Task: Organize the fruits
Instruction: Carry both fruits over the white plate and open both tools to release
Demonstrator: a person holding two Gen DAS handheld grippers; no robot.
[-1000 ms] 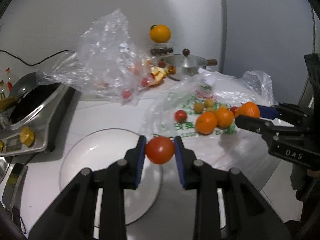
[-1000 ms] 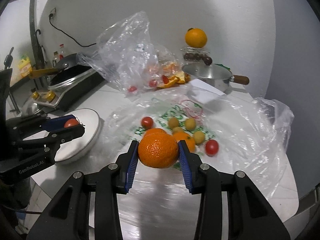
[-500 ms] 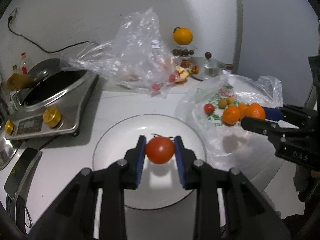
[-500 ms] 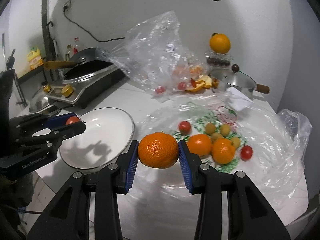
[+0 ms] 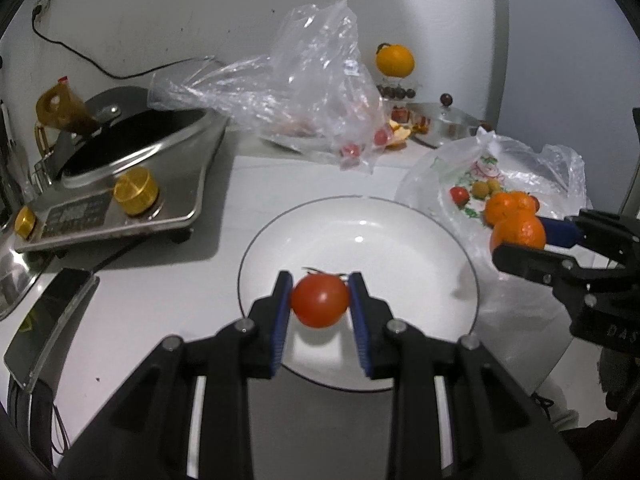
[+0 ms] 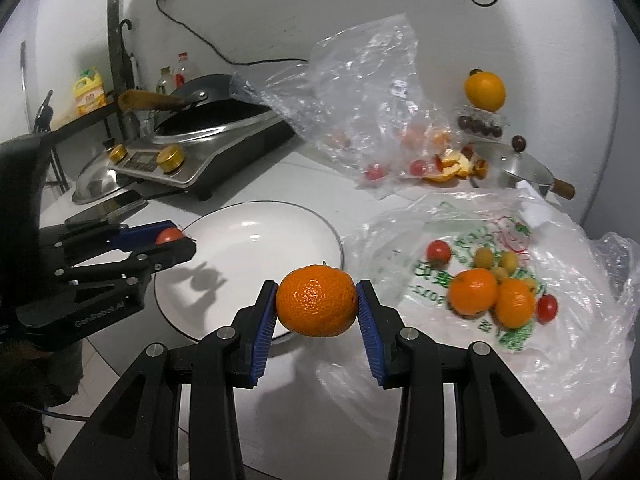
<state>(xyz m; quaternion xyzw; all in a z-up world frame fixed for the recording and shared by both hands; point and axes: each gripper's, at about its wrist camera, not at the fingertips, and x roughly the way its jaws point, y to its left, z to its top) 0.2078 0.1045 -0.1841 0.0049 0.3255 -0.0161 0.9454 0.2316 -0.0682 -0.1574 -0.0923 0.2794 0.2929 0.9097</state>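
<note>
Left gripper [image 5: 320, 300] fingers pinched tomato [image 5: 319, 300], now over plate [image 5: 400, 248] (earlier beside it); right gripper [image 6: 317, 306] fingers pinched orange [image 6: 316, 306], now nearer the plate's rim.

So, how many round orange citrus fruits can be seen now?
4: one held in the right gripper, two on the printed plastic bag, one on the stand by the wall. The crumpled clear bag may hide more.
</note>
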